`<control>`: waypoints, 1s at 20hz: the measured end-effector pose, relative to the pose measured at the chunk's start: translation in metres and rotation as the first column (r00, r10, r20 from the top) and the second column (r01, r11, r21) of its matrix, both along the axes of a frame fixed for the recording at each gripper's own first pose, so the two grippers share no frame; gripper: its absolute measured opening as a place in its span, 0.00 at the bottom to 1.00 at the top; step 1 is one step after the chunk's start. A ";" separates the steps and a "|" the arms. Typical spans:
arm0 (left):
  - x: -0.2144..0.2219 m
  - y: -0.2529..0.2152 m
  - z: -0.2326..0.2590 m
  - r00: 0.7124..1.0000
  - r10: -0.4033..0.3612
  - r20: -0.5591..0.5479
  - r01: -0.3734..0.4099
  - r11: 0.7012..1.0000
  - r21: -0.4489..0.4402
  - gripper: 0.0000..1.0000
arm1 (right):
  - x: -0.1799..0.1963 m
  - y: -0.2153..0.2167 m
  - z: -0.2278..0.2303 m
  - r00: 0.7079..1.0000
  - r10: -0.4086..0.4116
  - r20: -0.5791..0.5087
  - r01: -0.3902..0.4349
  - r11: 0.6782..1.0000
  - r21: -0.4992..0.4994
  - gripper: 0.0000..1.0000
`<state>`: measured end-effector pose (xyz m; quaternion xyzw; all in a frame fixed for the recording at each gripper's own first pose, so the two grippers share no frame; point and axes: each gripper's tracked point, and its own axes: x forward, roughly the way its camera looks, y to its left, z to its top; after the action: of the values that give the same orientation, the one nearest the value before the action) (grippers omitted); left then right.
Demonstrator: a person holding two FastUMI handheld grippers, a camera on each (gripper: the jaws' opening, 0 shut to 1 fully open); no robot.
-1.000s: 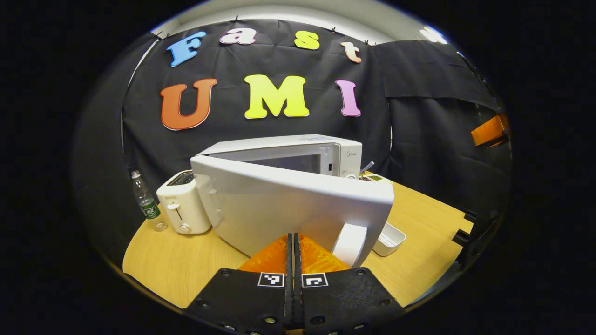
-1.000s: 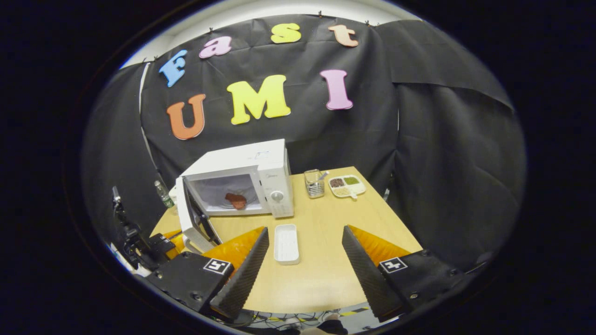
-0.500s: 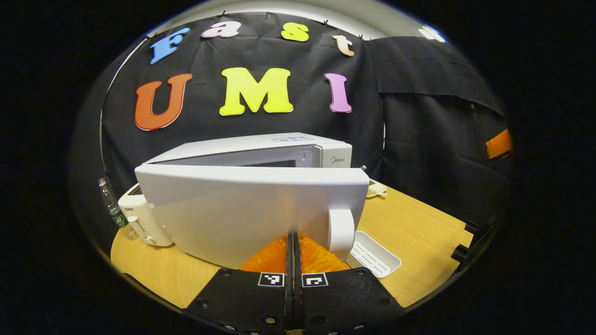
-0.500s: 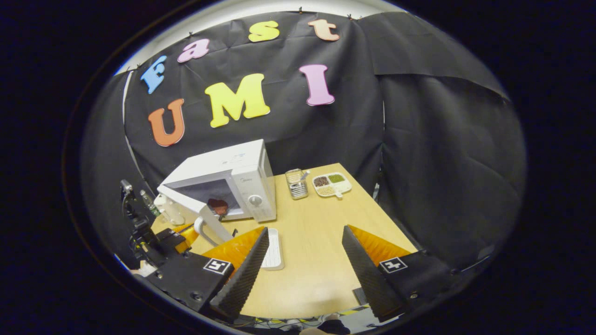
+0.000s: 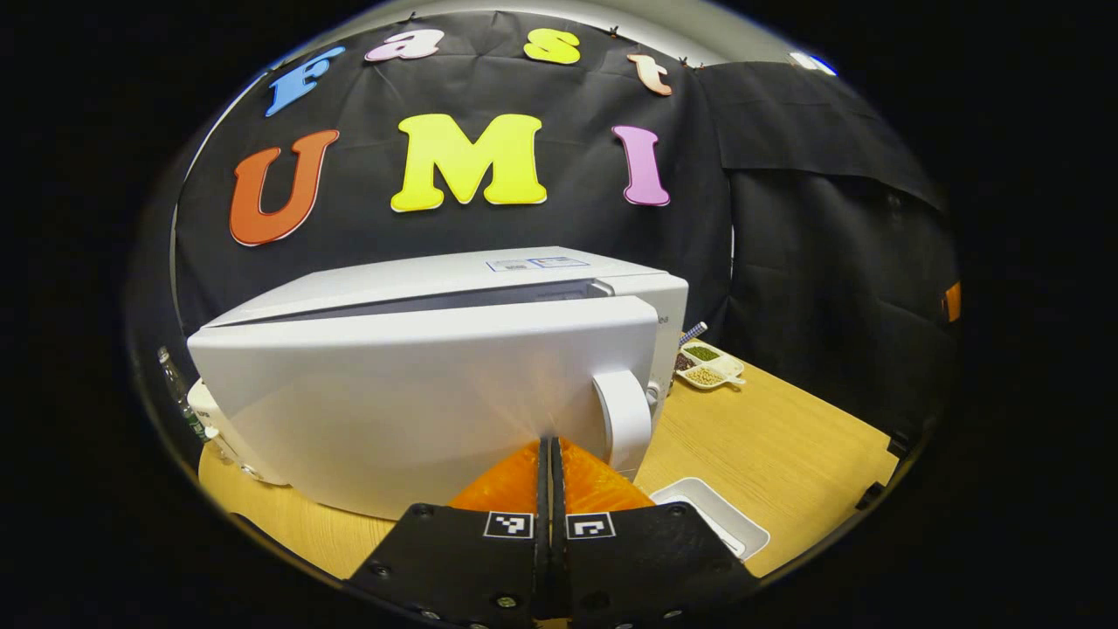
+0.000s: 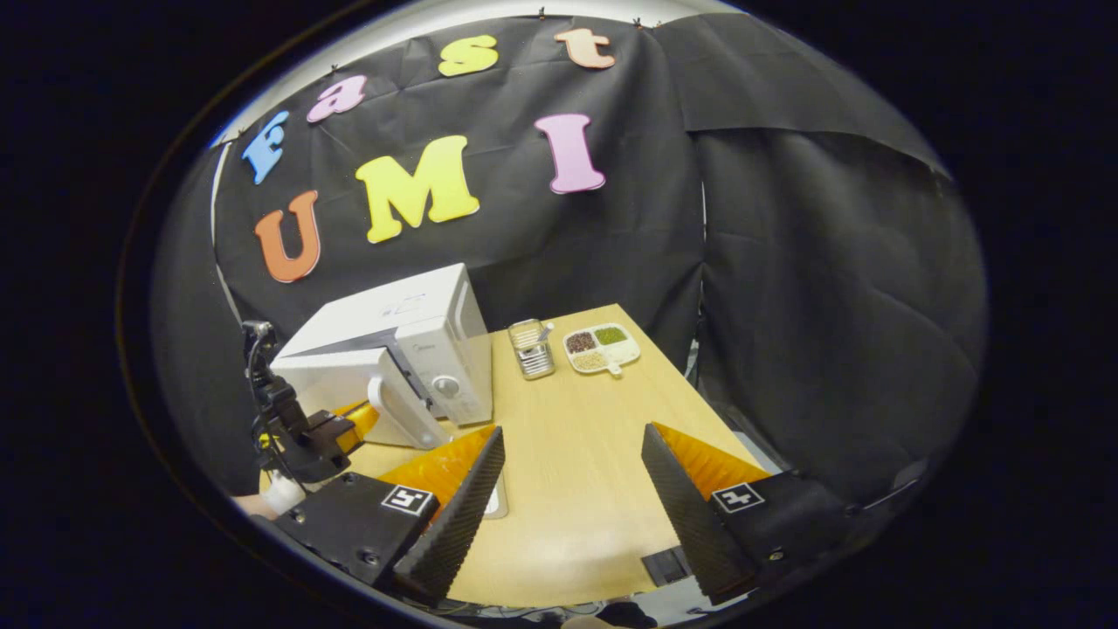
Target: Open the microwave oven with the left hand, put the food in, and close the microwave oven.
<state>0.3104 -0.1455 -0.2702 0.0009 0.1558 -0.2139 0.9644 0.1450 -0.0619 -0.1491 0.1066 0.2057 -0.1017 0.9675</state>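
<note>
Microwave oven (image 5: 419, 384) sat on table (image 5: 786, 445), door (image 5: 410, 402) nearly closed, food inside hidden. Left gripper (image 5: 549, 450) had fingers pressed together against door. Right gripper (image 6: 572, 467) gaped wide, empty. Divided dish (image 6: 601, 347) held grains; white tray (image 5: 716, 515) partly cut off.

The left claw (image 5: 550, 450) has its two fingers pressed flat together, nothing between them, tips pointing forward and level. The right claw (image 6: 568, 476) stands wide open, fingers (image 6: 463, 502) well apart and angled downward. The left claw's tips seem to touch a surface ahead, though that is unclear.
</note>
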 end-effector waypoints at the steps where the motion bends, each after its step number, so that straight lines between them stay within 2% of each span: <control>1: 0.007 -0.001 0.001 1.000 0.009 0.002 -0.009 1.000 0.003 0.00 | 0.002 -0.003 -0.001 1.000 0.000 -0.005 0.000 1.000 0.001 1.00; 2: 0.014 -0.002 0.002 1.000 0.013 0.008 -0.013 1.000 0.011 0.08 | 0.005 -0.006 -0.002 1.000 -0.002 -0.009 0.002 1.000 0.002 1.00; 3: 0.019 -0.002 0.004 1.000 0.019 0.015 -0.020 1.000 0.018 0.08 | 0.007 -0.008 -0.003 1.000 -0.002 -0.013 0.002 1.000 0.006 1.00; 4: 0.023 -0.002 0.004 1.000 0.024 0.010 -0.025 1.000 0.018 0.00 | 0.011 -0.009 -0.003 1.000 -0.001 -0.015 0.001 1.000 0.010 1.00; 16: 0.028 -0.012 0.000 1.000 0.018 -0.002 -0.018 0.999 0.034 0.00 | 0.020 -0.014 -0.010 0.999 0.029 -0.031 -0.028 0.999 0.038 1.00; 20: 0.032 -0.009 0.002 0.998 0.061 -0.006 -0.061 0.997 0.046 0.00 | 0.017 -0.010 -0.013 0.998 0.048 -0.037 -0.047 0.999 0.024 1.00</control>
<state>0.3422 -0.1542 -0.2679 0.0174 0.1643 -0.1806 0.9696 0.1623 -0.0724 -0.1621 0.1110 0.2276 -0.0781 0.9643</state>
